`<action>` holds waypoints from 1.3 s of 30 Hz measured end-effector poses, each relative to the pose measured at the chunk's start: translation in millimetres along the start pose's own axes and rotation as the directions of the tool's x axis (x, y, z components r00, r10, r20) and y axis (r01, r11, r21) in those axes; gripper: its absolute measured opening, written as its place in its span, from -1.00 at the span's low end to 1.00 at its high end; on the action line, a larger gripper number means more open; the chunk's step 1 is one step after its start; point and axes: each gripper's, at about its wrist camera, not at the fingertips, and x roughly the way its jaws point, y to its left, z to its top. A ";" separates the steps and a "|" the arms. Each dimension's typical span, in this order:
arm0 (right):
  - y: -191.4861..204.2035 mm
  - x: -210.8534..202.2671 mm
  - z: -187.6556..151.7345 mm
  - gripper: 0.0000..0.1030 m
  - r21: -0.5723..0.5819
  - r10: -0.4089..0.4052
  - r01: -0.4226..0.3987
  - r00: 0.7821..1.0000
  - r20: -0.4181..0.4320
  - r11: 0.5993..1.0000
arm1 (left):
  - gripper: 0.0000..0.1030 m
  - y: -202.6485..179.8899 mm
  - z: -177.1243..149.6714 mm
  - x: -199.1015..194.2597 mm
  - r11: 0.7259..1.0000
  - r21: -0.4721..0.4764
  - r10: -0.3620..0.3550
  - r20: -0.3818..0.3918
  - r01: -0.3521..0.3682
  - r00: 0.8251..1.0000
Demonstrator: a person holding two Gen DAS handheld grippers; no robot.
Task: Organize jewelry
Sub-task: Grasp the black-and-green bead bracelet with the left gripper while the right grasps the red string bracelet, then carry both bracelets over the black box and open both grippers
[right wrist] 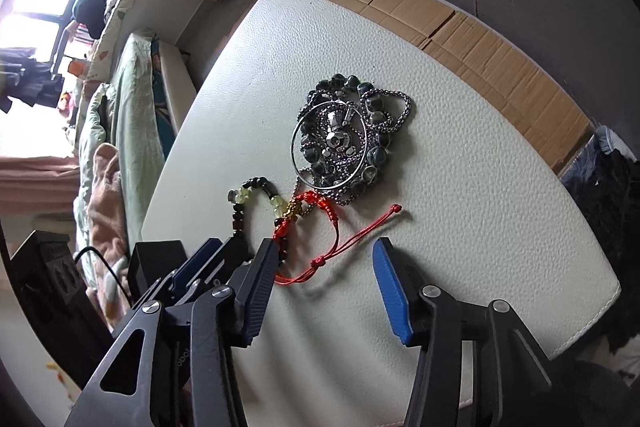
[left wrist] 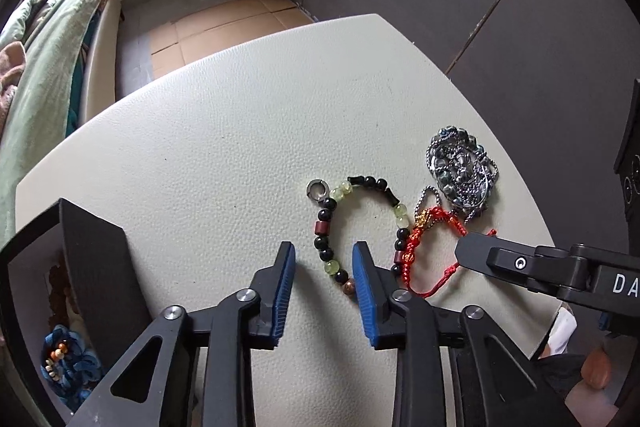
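A beaded bracelet (left wrist: 326, 227) of black, pale green and dark red beads lies on the white leather surface (left wrist: 200, 155). My left gripper (left wrist: 324, 259) is open, its blue pads on either side of the bracelet's near beads. A red cord bracelet (left wrist: 416, 251) with a gold charm lies to its right, overlapping it. A pile of silver chain, a ring hoop and dark beads (left wrist: 462, 171) lies further right. My right gripper (right wrist: 326, 257) is open over the red cord bracelet (right wrist: 320, 235), with the silver pile (right wrist: 344, 135) beyond it. One right finger (left wrist: 476, 253) shows in the left view.
A black jewelry box (left wrist: 92, 267) stands open at the left, holding a blue beaded piece (left wrist: 64, 359). The white surface's front edge (right wrist: 580, 319) is near on the right. A bed with green bedding (left wrist: 48, 59) lies at the left; cardboard covers the floor (left wrist: 224, 23).
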 end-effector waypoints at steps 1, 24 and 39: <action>0.3 -0.5 0.0 -0.07 -0.003 -0.004 0.004 1.000 0.003 1.000 | -0.49 -0.2 -0.1 -1.6 1.000 0.001 0.003 0.018 -0.003 1.000; 41.5 3.4 -8.3 -0.48 -0.242 -0.274 0.307 0.948 0.159 0.920 | -0.85 72.7 6.6 -70.9 0.977 -0.189 -0.064 0.182 0.099 0.981; 74.6 5.3 -34.1 -0.90 -0.388 -0.352 0.420 0.906 0.237 0.821 | -0.85 80.9 1.8 -118.2 0.977 -0.177 -0.065 0.270 0.116 0.961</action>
